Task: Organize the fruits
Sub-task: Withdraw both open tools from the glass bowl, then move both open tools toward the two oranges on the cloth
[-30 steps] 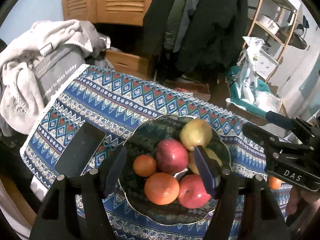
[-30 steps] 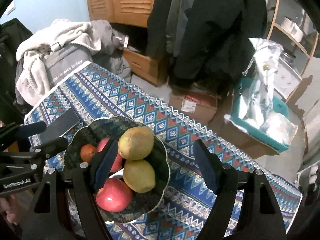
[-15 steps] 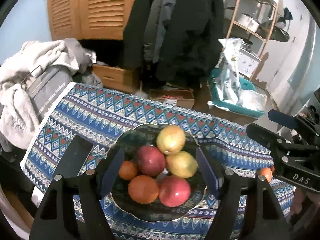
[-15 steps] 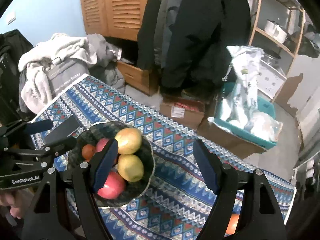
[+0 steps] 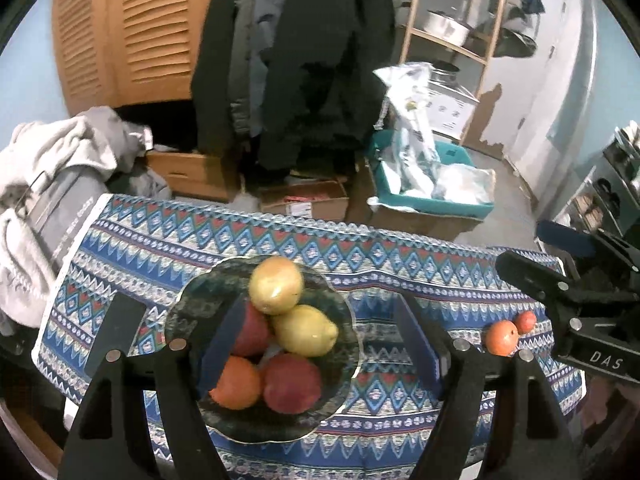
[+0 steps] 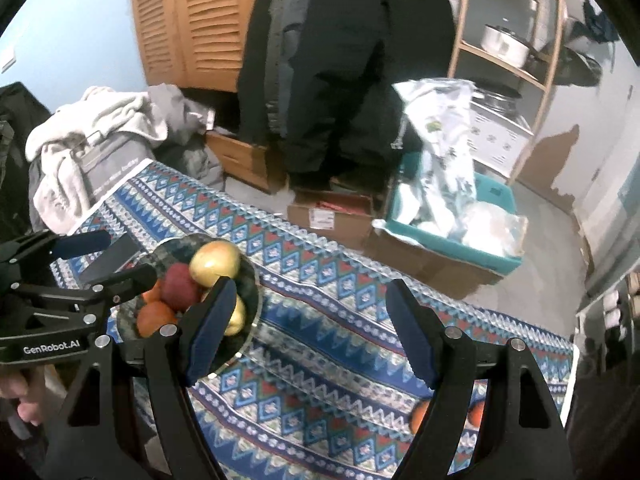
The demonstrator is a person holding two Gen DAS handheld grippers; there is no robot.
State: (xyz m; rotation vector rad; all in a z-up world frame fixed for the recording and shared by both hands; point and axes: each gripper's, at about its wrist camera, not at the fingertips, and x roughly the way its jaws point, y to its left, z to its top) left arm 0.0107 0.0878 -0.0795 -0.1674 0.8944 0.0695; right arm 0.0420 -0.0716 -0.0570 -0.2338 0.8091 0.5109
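Patterned blue tablecloth (image 5: 400, 248) covers the table, with dark coats (image 5: 312, 60) hanging behind it and a teal bin (image 5: 432, 200) of plastic bags on the floor beyond. We take the dark glass bowl (image 5: 192, 300) as landmark. Inside it we see a yellow apple (image 5: 276, 284) on top, a lemon-shaped yellow fruit (image 5: 306, 330) just below, a red apple (image 5: 292, 382) and an orange (image 5: 236, 382) at its near side. Well to the right of the bowl, two small fruits lie on the cloth: an orange one (image 5: 501, 337) touching or just beside a red one (image 5: 525, 321). Our left gripper (image 5: 320, 344) hovers above the bowl's right half, fingers spread wide and empty. Our right gripper (image 6: 308, 332) hangs right of the bowl, fingers likewise apart, holding nothing.
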